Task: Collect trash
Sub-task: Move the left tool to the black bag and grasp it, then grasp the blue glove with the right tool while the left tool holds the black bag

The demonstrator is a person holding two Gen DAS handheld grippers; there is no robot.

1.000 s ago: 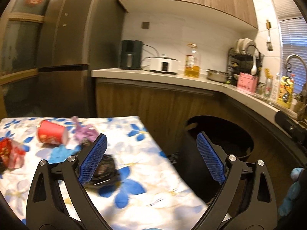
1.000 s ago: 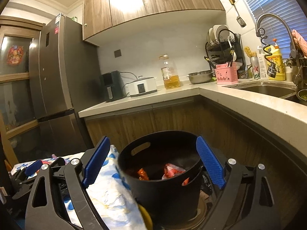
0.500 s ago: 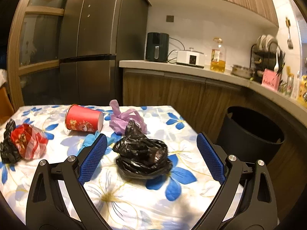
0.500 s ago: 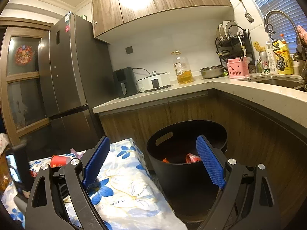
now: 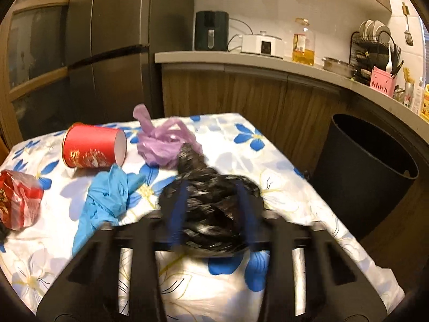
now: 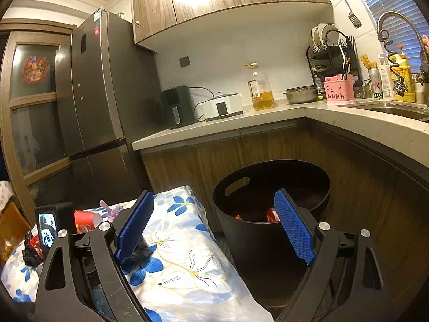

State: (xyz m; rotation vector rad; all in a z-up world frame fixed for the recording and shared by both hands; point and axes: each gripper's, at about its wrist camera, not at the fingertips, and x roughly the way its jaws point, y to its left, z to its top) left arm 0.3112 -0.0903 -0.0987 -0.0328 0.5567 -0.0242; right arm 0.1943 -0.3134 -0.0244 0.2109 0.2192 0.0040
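Left gripper [image 5: 211, 214] closing on black bag [image 5: 211, 187]; right gripper [image 6: 214, 228] idling w/ jaws wide apart.

Bag is sitting on floral tablecloth [image 5: 281, 166] near table's right edge, blue pads pressing both its sides (blurred). Behind it, purple bag [image 5: 163, 145] is lying; left of it, blue glove [image 5: 107, 196], red cup [image 5: 93, 146] on its side, red wrapper [image 5: 16, 198]. Black bin [image 6: 270, 204], holding wrappers, is standing beside table, under counter [image 6: 268, 112].

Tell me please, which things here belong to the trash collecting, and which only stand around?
For the job: black bag between the left tongs, purple bag, red cup, blue glove, red wrapper, black bin.

Standing around: oil bottle, white cooker, dish rack, fridge.
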